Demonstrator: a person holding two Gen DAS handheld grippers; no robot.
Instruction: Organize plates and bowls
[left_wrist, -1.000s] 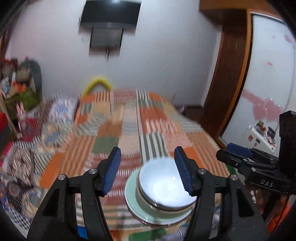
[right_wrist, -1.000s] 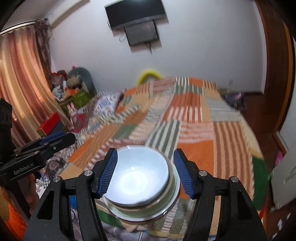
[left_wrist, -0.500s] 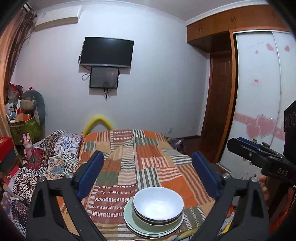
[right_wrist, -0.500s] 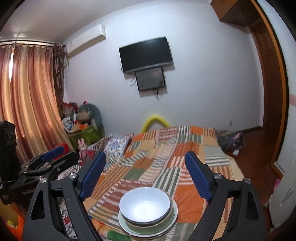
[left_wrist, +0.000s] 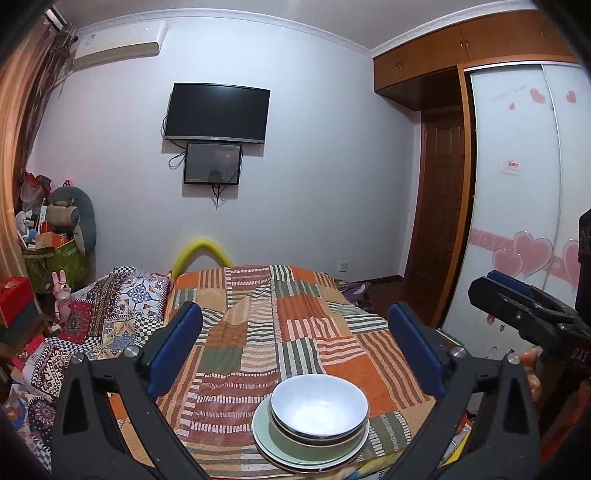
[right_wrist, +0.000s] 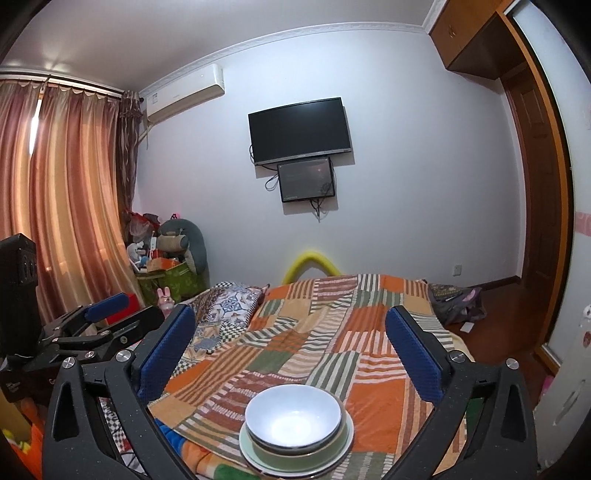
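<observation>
A white bowl (left_wrist: 319, 406) sits nested in a green bowl on pale green plates (left_wrist: 264, 439), near the front edge of the bed. My left gripper (left_wrist: 293, 312) hovers above and behind the stack, its jaws opening wide with nothing between them. In the right wrist view the same bowl (right_wrist: 293, 417) and plates (right_wrist: 246, 445) lie below my right gripper (right_wrist: 290, 314), whose jaws are also opening and hold nothing. Each gripper shows at the edge of the other's view: the right one (left_wrist: 517, 314), the left one (right_wrist: 107, 317).
A patchwork striped blanket (left_wrist: 258, 332) covers the bed. A TV (left_wrist: 218, 112) hangs on the far wall. A wardrobe with pink hearts (left_wrist: 524, 221) and a wooden door (left_wrist: 439, 221) stand right. Curtains (right_wrist: 66, 192) and a box of toys (right_wrist: 166, 273) stand left.
Both grippers have drawn back and risen from around the bowl stack, and their jaws have spread wide. The stack stays on the bed.
</observation>
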